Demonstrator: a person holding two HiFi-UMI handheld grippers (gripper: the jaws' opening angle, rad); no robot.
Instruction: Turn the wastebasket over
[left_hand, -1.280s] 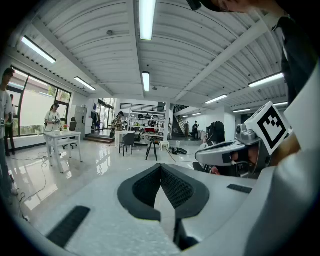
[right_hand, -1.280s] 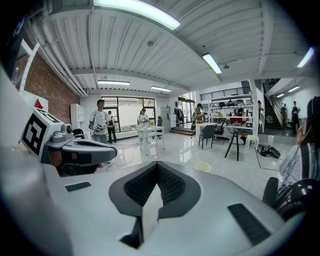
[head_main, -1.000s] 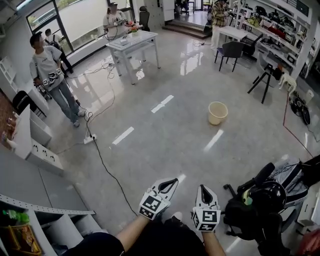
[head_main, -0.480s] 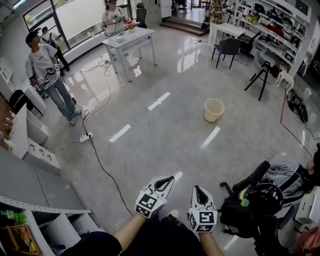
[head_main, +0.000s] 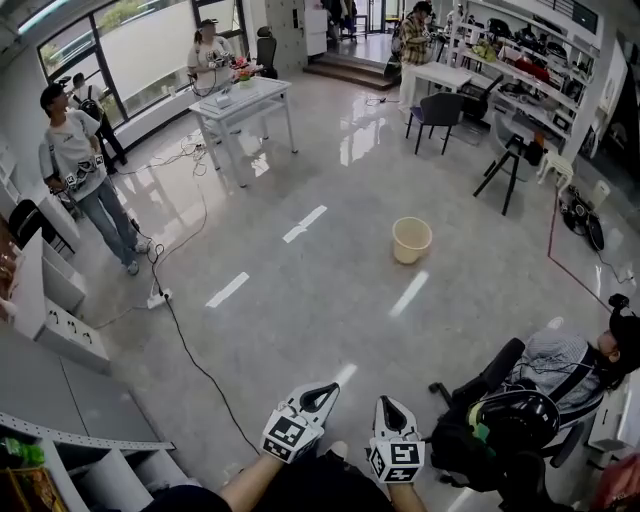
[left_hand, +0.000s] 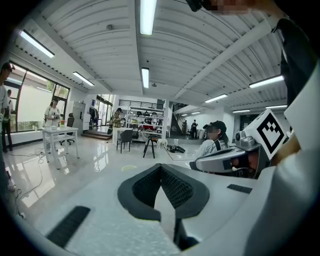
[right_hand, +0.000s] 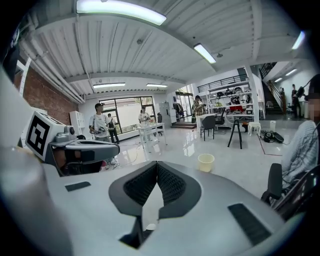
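Holding both tongs clenched on nothing: left tongs (head_main: 322, 392) and right tongs (head_main: 388, 406) side by side at the near edge of the head view, tips toward the open floor (head_main: 330, 290). Showing the cream wastebasket (head_main: 411, 240) upright, mouth up, alone on that glossy floor, well apart from both tongs, ahead and slightly right. Trailing across the floor at left, a black cable (head_main: 205, 370). Far beyond, a white desk (head_main: 245, 100); close at right, a seated person (head_main: 560, 365).
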